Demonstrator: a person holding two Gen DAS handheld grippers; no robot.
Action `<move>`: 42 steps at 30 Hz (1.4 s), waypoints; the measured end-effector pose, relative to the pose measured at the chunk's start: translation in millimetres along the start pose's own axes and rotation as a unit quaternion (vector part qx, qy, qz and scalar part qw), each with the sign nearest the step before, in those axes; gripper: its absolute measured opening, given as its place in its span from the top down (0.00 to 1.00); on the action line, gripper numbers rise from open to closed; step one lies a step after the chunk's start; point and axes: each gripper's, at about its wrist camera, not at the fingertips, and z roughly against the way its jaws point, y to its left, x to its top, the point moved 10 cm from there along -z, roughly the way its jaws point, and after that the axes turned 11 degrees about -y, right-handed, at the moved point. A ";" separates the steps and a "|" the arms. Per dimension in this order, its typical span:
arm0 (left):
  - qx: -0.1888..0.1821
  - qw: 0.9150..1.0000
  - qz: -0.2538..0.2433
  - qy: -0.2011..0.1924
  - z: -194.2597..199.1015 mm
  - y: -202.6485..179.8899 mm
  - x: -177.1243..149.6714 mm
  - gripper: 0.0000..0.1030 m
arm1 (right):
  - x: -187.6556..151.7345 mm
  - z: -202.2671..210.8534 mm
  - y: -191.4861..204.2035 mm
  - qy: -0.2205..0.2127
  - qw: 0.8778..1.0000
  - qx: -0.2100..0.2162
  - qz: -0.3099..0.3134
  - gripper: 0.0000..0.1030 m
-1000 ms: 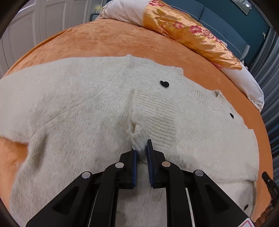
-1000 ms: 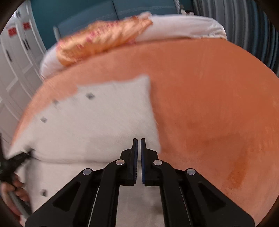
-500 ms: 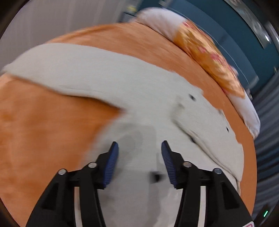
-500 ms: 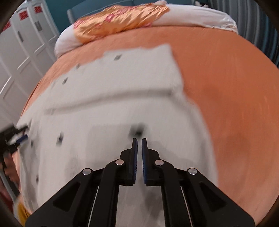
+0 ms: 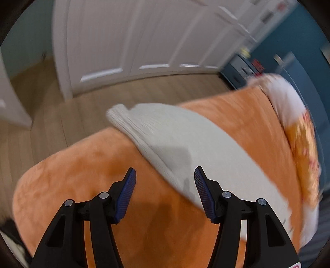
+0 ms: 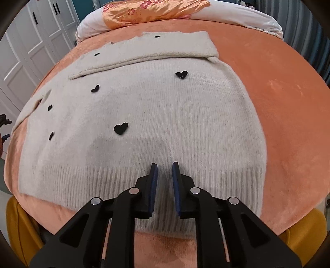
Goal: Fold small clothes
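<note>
A cream knit sweater [image 6: 165, 107] with black heart patches lies flat on the orange bedspread [image 6: 288, 103]. One sleeve [image 6: 165, 47] is folded across its upper part. My right gripper [image 6: 164, 165] hovers over the ribbed hem [image 6: 82, 177]; its jaws are opening, a narrow gap with nothing between them. In the left wrist view the other sleeve [image 5: 185, 140] runs out to its cuff [image 5: 117, 115] near the bed's edge. My left gripper [image 5: 165, 171] is above that sleeve's near edge, jaws wide and still opening, holding nothing.
An orange floral pillow [image 6: 152, 10] and a white pillow [image 6: 247, 14] lie at the head of the bed. White wardrobe doors [image 5: 144, 41] and wooden floor [image 5: 61, 107] lie beyond the bed's edge. Something yellow [image 6: 14, 216] shows below the bed's near edge.
My left gripper let go of the folded sleeve's cuff, opened wide and swung out to the other sleeve by the bed's edge. My right gripper moved over to the hem and parted slightly.
</note>
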 end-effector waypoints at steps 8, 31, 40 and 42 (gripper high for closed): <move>-0.022 0.999 0.025 0.031 -17.7 -9.6 14.7 0.92 | -2.7 -4.1 1.4 0.008 1.000 -0.020 0.002 0.85; -0.288 0.871 -0.364 0.165 180.4 -346.0 -435.1 0.65 | 13.9 9.7 -15.2 -0.012 0.994 0.049 -0.099 0.56; -0.196 0.939 -0.240 0.151 115.3 -269.0 -340.1 0.64 | 79.1 -9.2 -33.3 -0.047 0.992 0.058 -0.102 0.54; -0.182 0.950 -0.216 0.136 102.8 -262.4 -308.8 0.61 | 106.6 -22.3 -34.0 -0.061 0.990 0.060 -0.111 0.50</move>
